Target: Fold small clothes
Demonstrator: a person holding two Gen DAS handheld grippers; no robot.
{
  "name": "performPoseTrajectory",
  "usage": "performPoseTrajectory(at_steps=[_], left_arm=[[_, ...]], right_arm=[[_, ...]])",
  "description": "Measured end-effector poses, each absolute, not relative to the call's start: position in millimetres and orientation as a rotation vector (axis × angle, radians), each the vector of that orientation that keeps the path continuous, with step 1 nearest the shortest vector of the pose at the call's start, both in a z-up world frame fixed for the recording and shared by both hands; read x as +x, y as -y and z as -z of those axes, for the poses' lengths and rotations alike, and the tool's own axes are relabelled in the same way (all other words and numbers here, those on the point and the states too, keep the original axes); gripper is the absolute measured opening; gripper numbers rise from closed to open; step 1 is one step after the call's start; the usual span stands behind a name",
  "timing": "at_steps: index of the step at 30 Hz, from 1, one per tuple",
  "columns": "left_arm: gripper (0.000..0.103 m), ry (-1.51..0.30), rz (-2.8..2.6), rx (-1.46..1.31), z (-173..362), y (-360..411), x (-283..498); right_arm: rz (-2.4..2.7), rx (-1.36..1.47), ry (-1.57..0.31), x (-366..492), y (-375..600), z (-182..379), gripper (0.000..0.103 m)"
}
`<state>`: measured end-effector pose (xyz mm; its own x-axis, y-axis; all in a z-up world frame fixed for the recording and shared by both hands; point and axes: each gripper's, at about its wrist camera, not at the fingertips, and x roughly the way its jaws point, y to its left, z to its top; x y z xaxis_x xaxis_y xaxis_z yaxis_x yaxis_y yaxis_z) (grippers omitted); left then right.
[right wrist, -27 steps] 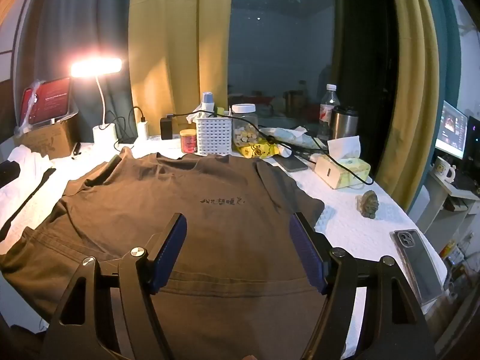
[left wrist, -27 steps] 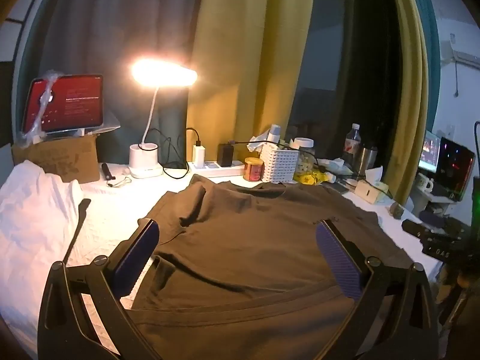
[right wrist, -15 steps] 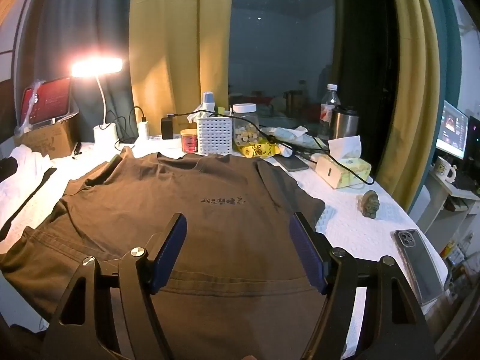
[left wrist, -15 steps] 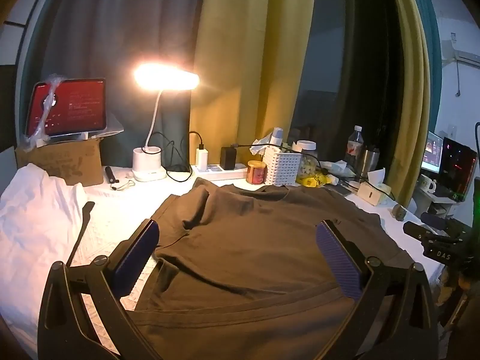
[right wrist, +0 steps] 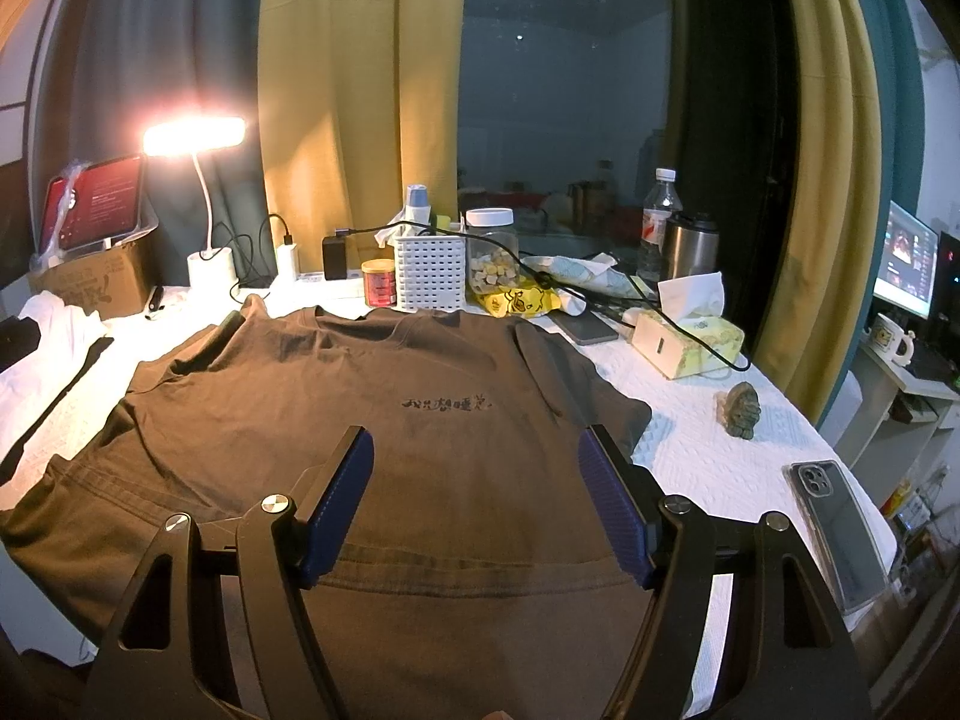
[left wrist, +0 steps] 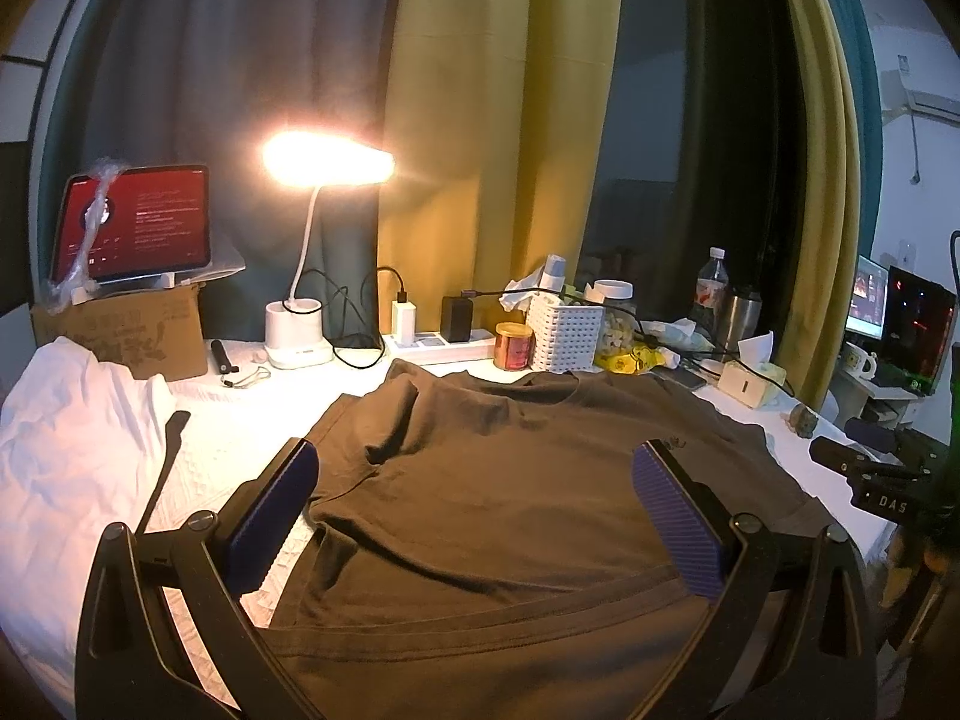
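Little has moved since the earlier frames: only the left view has eased back slightly, showing more of the brown cotton T-shirt (left wrist: 528, 516), which lies spread flat in the middle of the white textured tablecloth (right wrist: 708, 468), collar toward the far edge, dark printed characters on its chest.

Yellow and grey curtains (right wrist: 354, 120) hang behind the table, framing a dark window; lit monitors (right wrist: 909, 267) glow past the right edge. A lit white desk lamp (left wrist: 327, 159) stands at the far left, beside a brown cardboard box (left wrist: 126, 333) carrying a red-screened tablet (left wrist: 135, 222). Crumpled white cloth (left wrist: 72, 420) lies along the left edge.

Along the far edge stand a white perforated plastic basket (right wrist: 429, 273) with a bottle and tissue poking out, a clear jar (right wrist: 491, 252) of pale pieces under a white lid, a small red tin (right wrist: 379, 282), and a tissue box (right wrist: 690, 345) with a sheet pulled up. A phone in a clear case (right wrist: 837, 531) lies near the right edge.

The left gripper (left wrist: 474, 516) and right gripper (right wrist: 477, 498) both hang above the shirt's lower part, jaws spread wide, gripping nothing. The shirt's hem is cut off by both frames.
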<state>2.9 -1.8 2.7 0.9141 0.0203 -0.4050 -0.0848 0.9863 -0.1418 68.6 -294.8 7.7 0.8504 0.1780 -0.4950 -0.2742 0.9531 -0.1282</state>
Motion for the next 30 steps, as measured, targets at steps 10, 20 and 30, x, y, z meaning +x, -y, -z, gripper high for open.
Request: performPoseTrajectory(at_steps=[10,20,30], left_arm=[[0.102,-0.373,-0.051,-0.140,-2.0,6.7,4.5],[0.102,-0.400,-0.051,-0.138,-1.6,8.2,7.4],[0.102,-0.442,-0.054,-0.165,2.4,6.5,26.7]], right_arm=[[-0.239,-0.198,-0.501,69.4,295.1,-8.1,0.074],[-0.238,-0.198,-0.502,70.6,295.0,-8.7,0.074],[-0.236,-0.196,-0.515,75.4,295.1,-9.0,0.074]])
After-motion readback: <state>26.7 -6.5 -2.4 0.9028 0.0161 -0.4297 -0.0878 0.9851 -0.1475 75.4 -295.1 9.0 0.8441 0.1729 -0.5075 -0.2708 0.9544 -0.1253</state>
